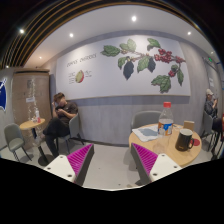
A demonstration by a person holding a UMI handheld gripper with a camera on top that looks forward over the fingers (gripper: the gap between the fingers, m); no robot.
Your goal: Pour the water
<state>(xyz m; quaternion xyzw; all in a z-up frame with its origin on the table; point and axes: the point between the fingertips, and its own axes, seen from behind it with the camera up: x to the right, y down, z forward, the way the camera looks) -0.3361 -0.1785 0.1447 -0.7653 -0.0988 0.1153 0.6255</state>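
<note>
Count: one bottle (pixel 166 118), one dark mug (pixel 185 139), one more pale cup-like item (pixel 190 126) behind the mug, probably a cup, too small to confirm. All sit on a wooden table (pixel 165 153) at about 3 o'clock from the gripper (pixel 112 163).

Bottle is clear plastic, upright, with a label band and cap; fill level not readable. Mug stands just right of the bottle, near but apart; contents hidden. A flat blue-white item (pixel 147 131) lies on the table left of the bottle.

Tongs: spread wide, released, holding nothing. Purple pads (pixel 79 158) face each other across bare floor. Right finger sits just below the table's near edge; contact unclear.

Background: one seated person (pixel 62 116) at 9 o'clock by a small round table (pixel 32 124), one person (pixel 211 108) at far right. Wall mural (pixel 130 62) with leaves and berries at 12 o'clock.
</note>
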